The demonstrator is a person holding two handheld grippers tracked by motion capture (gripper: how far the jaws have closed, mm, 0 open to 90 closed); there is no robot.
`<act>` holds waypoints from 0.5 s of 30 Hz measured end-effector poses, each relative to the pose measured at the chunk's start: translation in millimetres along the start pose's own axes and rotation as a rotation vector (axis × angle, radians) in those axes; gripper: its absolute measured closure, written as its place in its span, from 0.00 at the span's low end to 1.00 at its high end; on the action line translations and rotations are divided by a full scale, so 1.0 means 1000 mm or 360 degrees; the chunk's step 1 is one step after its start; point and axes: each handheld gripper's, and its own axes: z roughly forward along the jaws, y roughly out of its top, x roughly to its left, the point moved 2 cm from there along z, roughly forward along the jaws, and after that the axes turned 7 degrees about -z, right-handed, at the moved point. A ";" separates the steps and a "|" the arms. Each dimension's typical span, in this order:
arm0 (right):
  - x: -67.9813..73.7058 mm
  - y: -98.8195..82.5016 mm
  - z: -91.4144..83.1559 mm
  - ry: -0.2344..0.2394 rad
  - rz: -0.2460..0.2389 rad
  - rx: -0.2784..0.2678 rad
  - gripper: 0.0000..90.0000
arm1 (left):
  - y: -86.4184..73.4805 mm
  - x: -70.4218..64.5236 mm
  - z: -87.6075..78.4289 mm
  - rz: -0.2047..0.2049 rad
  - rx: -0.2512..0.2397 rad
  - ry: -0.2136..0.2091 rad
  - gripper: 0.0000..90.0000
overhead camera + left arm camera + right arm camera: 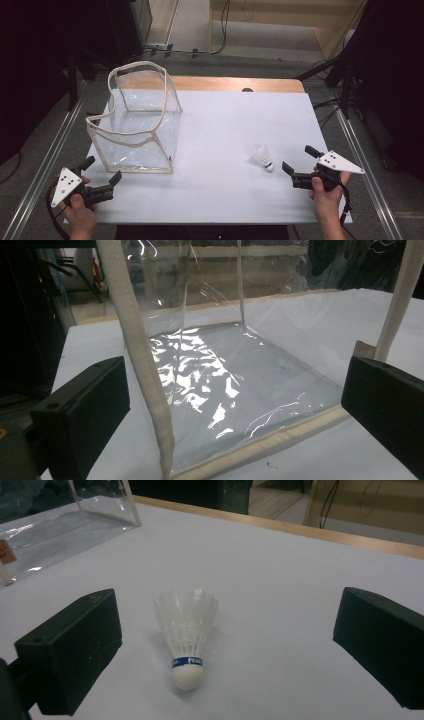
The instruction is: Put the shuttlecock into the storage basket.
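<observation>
My right claw (296,164) gapes wide, empty; the shuttlecock (186,632) lies just ahead between its jaws, cork end toward me.

Clear, glossy, crinkled plastic bag (145,127) with matt cream woven cloth edging; white feathered shuttlecock (262,158) with smooth, matt white base and a glossy blue band; matt white sheet covering the pale wooden surface (225,84); matt black plastic jaws on each tool.
</observation>
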 end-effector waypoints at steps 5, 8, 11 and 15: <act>0.006 0.010 0.011 0.0040 -0.0032 0.0027 0.00 | 0.000 0.000 0.000 -0.0004 -0.0002 -0.0001 0.00; 0.009 0.012 0.015 0.0049 -0.0047 0.0047 0.00 | 0.000 0.000 0.000 -0.0003 0.0000 -0.0001 0.00; 0.013 0.015 0.020 0.0085 -0.0051 0.0067 0.00 | 0.000 0.000 0.000 -0.0008 0.0003 0.0004 0.00; 0.019 0.015 0.028 0.0101 -0.0069 0.0131 0.00 | 0.000 0.000 0.000 -0.0006 0.0004 0.0002 0.00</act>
